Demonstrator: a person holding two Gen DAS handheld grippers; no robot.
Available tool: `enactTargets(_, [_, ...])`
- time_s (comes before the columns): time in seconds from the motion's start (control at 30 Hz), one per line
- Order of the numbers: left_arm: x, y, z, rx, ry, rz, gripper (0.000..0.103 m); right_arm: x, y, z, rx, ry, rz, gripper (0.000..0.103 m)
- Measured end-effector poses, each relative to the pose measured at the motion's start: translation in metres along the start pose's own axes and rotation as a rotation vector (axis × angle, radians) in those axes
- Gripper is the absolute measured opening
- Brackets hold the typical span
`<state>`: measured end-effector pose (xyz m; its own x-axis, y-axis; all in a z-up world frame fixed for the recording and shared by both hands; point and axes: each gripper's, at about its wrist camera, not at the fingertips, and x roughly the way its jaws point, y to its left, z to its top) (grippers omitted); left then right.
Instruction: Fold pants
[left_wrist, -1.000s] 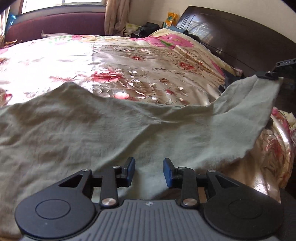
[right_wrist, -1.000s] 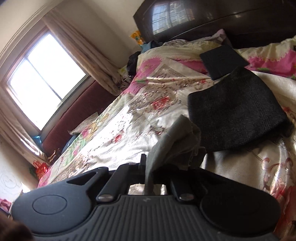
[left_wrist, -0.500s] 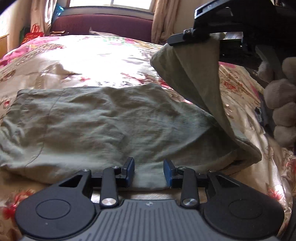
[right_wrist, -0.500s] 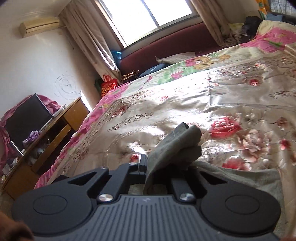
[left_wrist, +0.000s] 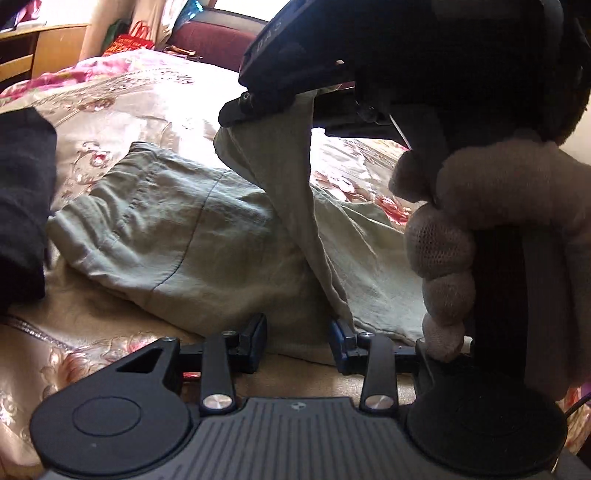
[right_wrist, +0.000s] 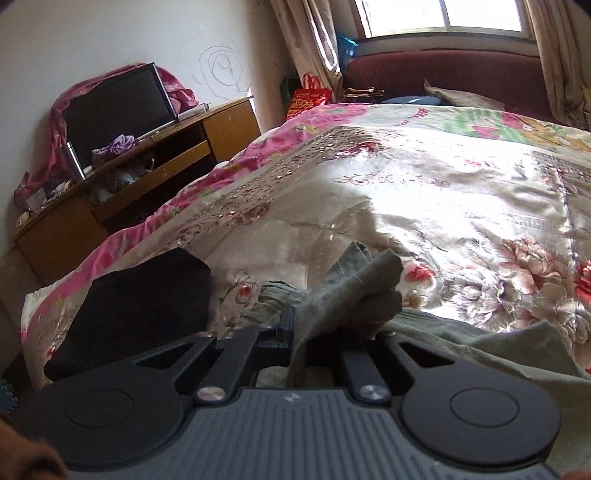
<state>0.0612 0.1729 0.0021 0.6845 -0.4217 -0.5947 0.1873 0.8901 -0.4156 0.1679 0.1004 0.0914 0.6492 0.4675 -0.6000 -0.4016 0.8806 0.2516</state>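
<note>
One fold half made: the right hand-held gripper (right_wrist: 295, 332) clamps the pants (left_wrist: 177, 236) hem toward twelve o'clock; the left hand-held gripper (left_wrist: 297, 341) gapes, holding nothing.

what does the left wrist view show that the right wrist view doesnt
Only the left wrist view: the gloved hand gripping the right tool's handle, the pants leg hanging from its jaws down to the flat waist part, and the left gripper, open at the pants' near edge, its jaws just widened.

Only the right wrist view: the TV, the wooden stand, the window.

Both: the green pants, the right gripper shut on their fabric, the floral bedspread, the black garment.
</note>
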Motion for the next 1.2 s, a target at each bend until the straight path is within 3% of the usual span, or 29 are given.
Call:
enactTargets(0.13, [-0.009,0.014,-0.003,-0.050,-0.017,0.051,0.051,0.019,0.027,0.001,-0.113,0.032,0.003,0.005])
enactTargets(0.3, [-0.010,0.031,-0.005,-0.125,-0.004,0.060,0.050,0.054,0.056,-0.006,-0.259,0.129,-0.029,0.009])
enactTargets(0.53, [-0.012,0.024,-0.008,-0.075,-0.014,0.076,0.053,0.044,0.069,-0.015,-0.371,0.154,0.017,0.045])
enactTargets(0.63, [-0.017,0.023,-0.011,-0.070,-0.026,0.077,0.055,0.033,0.065,-0.018,-0.366,0.157,0.048,0.046])
enactTargets(0.77, [-0.034,0.031,-0.015,-0.124,-0.085,0.077,0.056,-0.002,0.037,-0.017,-0.273,0.121,0.037,0.055])
enactTargets(0.87, [-0.051,0.025,-0.022,-0.099,-0.150,0.111,0.056,-0.032,-0.007,-0.025,-0.175,0.094,-0.061,0.056])
enactTargets(1.07, [-0.038,-0.005,-0.005,0.169,-0.182,0.194,0.059,-0.095,-0.135,-0.069,0.171,0.080,-0.359,0.058])
enactTargets(1.13, [-0.024,-0.016,0.004,0.264,-0.179,0.207,0.060,-0.111,-0.171,-0.085,0.315,0.062,-0.382,0.060])
enactTargets(1.2, [-0.010,-0.029,0.013,0.336,-0.164,0.202,0.060,-0.119,-0.193,-0.098,0.408,0.037,-0.348,0.060])
